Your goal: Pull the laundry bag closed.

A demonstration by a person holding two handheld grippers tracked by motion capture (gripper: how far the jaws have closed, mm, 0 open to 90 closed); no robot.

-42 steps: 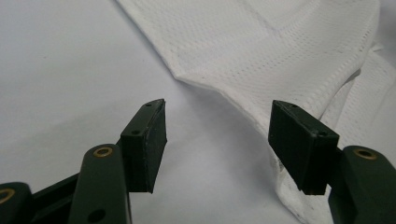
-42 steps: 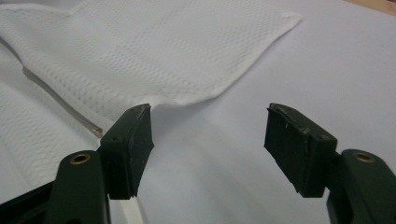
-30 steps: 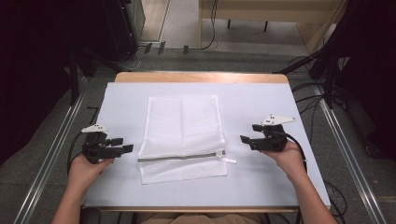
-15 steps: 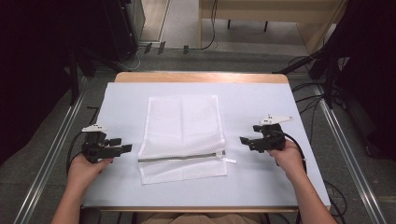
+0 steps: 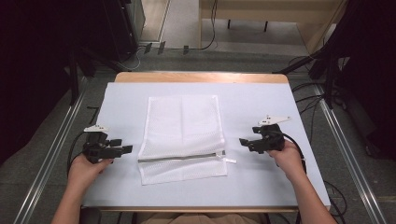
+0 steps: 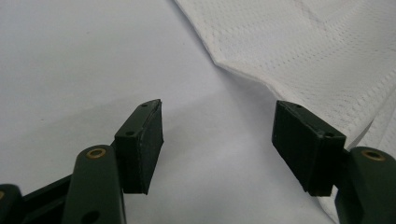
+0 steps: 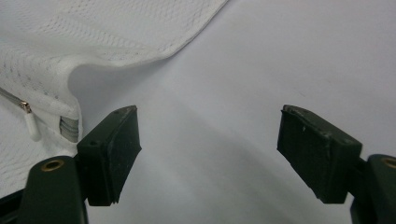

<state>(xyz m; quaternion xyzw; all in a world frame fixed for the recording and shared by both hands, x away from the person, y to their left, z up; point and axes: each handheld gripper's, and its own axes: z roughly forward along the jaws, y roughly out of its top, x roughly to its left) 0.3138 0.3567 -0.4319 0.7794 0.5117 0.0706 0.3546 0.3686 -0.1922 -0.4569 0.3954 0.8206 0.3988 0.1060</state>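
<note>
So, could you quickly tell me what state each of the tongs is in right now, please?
Left tongs: open, holding nothing, beside the mesh bag's edge.
Right tongs: open, holding nothing, near the zipper pull.

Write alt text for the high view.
A white mesh laundry bag with a closed zipper lies flat on a pale table. A person's hands hold an open claw on each side, left and right, pointing at it.

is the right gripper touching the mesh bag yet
Apart. In the high view, bare table shows between the right gripper and the mesh bag. The right gripper view shows its jaws open over the table, short of the bag's edge.
</note>
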